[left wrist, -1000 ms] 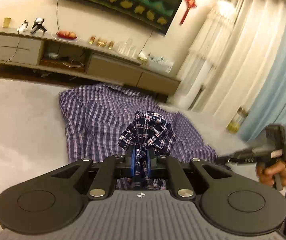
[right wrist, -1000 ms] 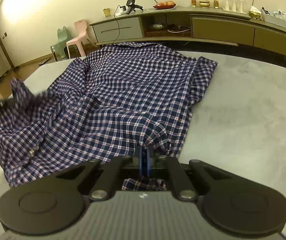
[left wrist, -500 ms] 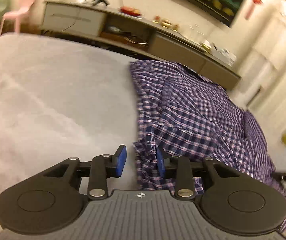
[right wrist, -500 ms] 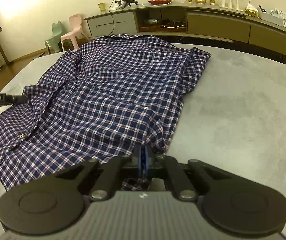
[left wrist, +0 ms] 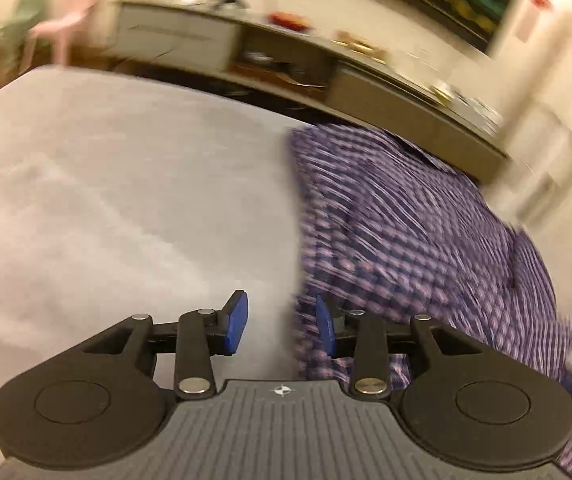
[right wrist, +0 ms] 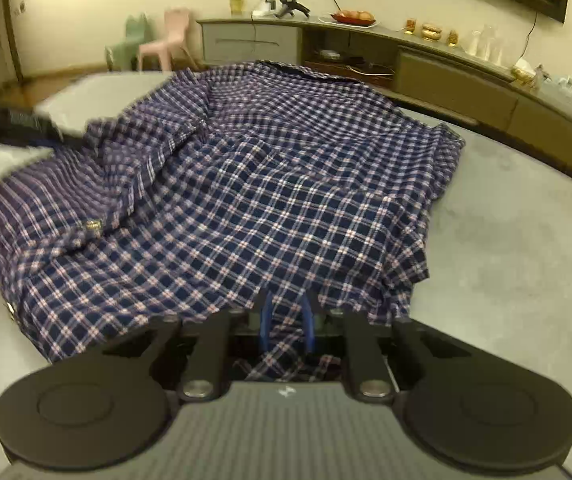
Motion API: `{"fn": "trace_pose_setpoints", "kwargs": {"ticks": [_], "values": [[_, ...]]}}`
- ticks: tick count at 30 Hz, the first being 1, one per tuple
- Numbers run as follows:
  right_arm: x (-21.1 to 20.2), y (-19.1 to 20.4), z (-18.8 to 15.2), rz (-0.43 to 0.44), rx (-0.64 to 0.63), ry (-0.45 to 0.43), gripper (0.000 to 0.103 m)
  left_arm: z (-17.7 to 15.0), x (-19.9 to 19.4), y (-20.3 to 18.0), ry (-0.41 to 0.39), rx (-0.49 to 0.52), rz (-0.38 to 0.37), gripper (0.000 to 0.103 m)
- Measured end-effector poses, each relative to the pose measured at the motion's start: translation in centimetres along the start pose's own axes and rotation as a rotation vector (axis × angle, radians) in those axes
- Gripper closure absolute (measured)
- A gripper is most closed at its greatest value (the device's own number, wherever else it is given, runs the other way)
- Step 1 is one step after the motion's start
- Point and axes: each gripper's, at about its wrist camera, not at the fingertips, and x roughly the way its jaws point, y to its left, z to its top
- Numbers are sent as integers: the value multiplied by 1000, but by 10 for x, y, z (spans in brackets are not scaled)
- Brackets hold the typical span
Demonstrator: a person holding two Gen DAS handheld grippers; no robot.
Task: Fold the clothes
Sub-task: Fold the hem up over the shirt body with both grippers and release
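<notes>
Opening, your left claw gapes empty, shirt edge beside its right pad; your right claw has parted slightly, cloth loose between.

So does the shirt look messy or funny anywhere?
Yes. The plaid shirt lies rumpled on the grey table, not flat: its left side is bunched into ridges, and the near hem drapes between the right gripper's parted blue pads.

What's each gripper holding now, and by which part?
Left gripper: nothing, open beside the shirt. Right gripper: jaws have just been opening, the shirt's near edge lies between them, pads apparently no longer pressing it.
</notes>
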Motion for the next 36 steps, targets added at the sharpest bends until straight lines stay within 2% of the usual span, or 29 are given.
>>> {"fn": "trace_pose_setpoints", "kwargs": {"ticks": [1, 3, 5, 7, 9, 12, 13, 14, 15, 16, 19, 21, 24, 25, 28, 31, 34, 36], "values": [[-7, 7, 2, -38, -11, -3, 85, 3, -9, 0, -13, -17, -15, 64], [-28, 20, 8, -15, -9, -70, 80, 7, -28, -9, -41, -4, -60, 64], [-41, 36, 23, 69, 30, -118, 59, 6, -39, -21, -40, 30, -115, 64], [-38, 53, 43, 132, 53, -142, 51, -3, -48, -39, -17, 82, -152, 64], [-16, 71, 69, 177, 60, -119, 49, -16, -52, -50, 14, 137, -170, 64], [30, 87, 99, 136, 65, -35, 51, -37, -52, -60, 63, 214, -170, 64], [40, 87, 104, 123, 65, -15, 57, -44, -52, -63, 80, 242, -170, 64], [53, 88, 110, 110, 57, 13, 79, -48, -52, -65, 96, 269, -169, 64], [61, 87, 112, 99, 50, 34, 93, -51, -50, -66, 113, 293, -164, 64], [64, 85, 109, 86, 55, 39, 101, -51, -46, -67, 128, 315, -161, 64], [70, 80, 100, 55, 94, 47, 102, -54, -30, -65, 169, 374, -127, 64], [72, 76, 96, 67, 140, 39, 102, -57, -19, -61, 181, 406, -101, 64], [73, 69, 94, 85, 180, 43, 91, -51, -20, -57, 178, 403, -80, 64], [70, 66, 96, 74, 183, 41, 84, -50, -25, -57, 172, 392, -76, 64], [37, 59, 97, -11, 182, -41, 81, -51, -49, -63, 126, 404, -125, 64], [10, 62, 91, 37, 161, -92, 81, -56, -55, -73, 95, 440, -171, 63], [15, 68, 75, 123, 118, -19, 83, -61, -37, -68, 132, 447, -121, 63], [28, 68, 57, 71, 76, 73, 83, -64, -28, -64, 155, 446, -84, 63]]}}
